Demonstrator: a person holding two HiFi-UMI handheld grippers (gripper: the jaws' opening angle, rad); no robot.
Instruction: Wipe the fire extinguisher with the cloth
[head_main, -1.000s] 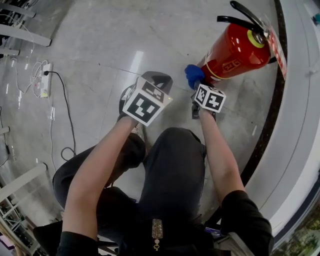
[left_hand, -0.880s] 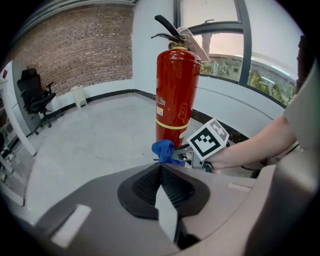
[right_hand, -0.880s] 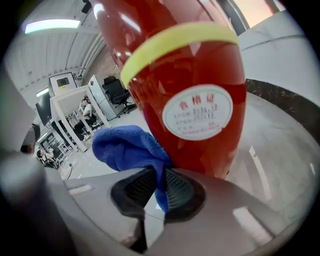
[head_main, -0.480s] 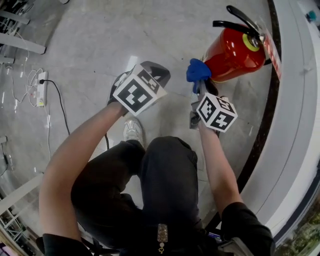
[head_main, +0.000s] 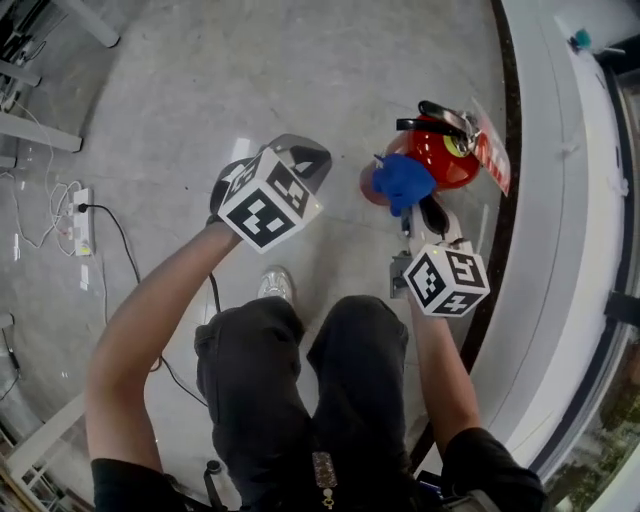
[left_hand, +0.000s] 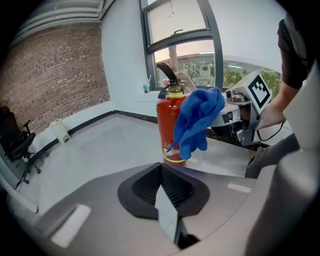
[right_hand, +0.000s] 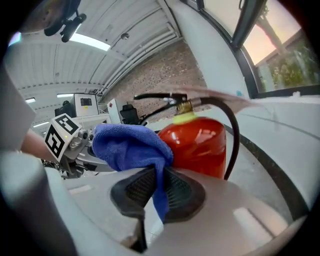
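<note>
The red fire extinguisher (head_main: 447, 166) stands upright on the floor by the curved wall, its black handle and hose on top. My right gripper (head_main: 406, 214) is shut on a blue cloth (head_main: 402, 182), which hangs bunched against the extinguisher's upper left side. In the right gripper view the cloth (right_hand: 130, 145) is pinched between the pads and sits in front of the red body (right_hand: 200, 142). My left gripper (head_main: 305, 158) is shut on nothing and is held out to the left of the extinguisher, apart from it. The left gripper view faces the extinguisher (left_hand: 167, 127) and the cloth (left_hand: 197, 120).
A white curved ledge (head_main: 560, 210) with a dark floor strip (head_main: 507, 140) runs close behind the extinguisher. A power strip (head_main: 82, 220) and its cable lie on the floor at the left. The person's legs and a shoe (head_main: 272, 285) are below the grippers.
Both grippers have risen. The right one carried the cloth from the extinguisher's lower body up to near its top. The person has stood up higher.
</note>
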